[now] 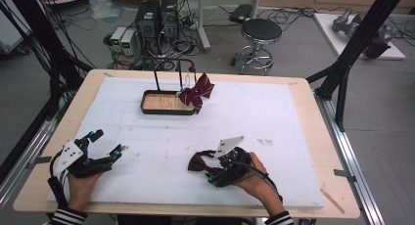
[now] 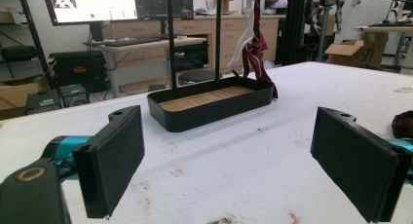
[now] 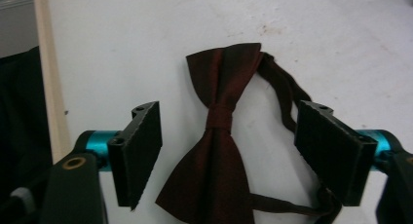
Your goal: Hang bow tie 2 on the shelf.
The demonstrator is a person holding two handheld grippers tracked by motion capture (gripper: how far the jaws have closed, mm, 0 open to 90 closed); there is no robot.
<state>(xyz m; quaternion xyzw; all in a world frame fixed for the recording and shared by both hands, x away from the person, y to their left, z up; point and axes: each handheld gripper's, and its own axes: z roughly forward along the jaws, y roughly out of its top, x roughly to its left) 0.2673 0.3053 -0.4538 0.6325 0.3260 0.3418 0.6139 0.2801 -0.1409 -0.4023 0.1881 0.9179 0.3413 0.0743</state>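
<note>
1. Currently, your right gripper (image 3: 229, 151) hangs low over the near part of the counter (image 1: 293, 117) with its fingers (image 3: 139, 151) spread wide and holding nothing. A dark red bow tie (image 3: 219, 136) lies flat on the white surface directly between them.

2. Note the alignment in the right gripper view: the knot of the bow tie sits close to midway between the two pads, with one wing pointing away from you and the other toward the camera. This placement likely sets up a pinch across the narrow knot, the firmest part of the fabric.

3. Check the strap (image 3: 287, 95). It loops out beside the right-hand pad and passes under it near the bottom edge, so it may be caught when you close.

4. Your left gripper (image 1: 100, 146) rests near the left edge of the counter, fingers (image 2: 114, 160) also fully apart and empty. It points toward the black tray (image 2: 209, 104), which stands well apart at the far side.

5. Observe the stand (image 1: 172, 73) rising from the tray. A second bow tie (image 1: 196, 92) hangs from it by a white band, just beside the tray's right end. Judged from this, the stand serves as the hanging place for ties.

6. Keep the left gripper clear of the right one; they are well apart now.
</note>
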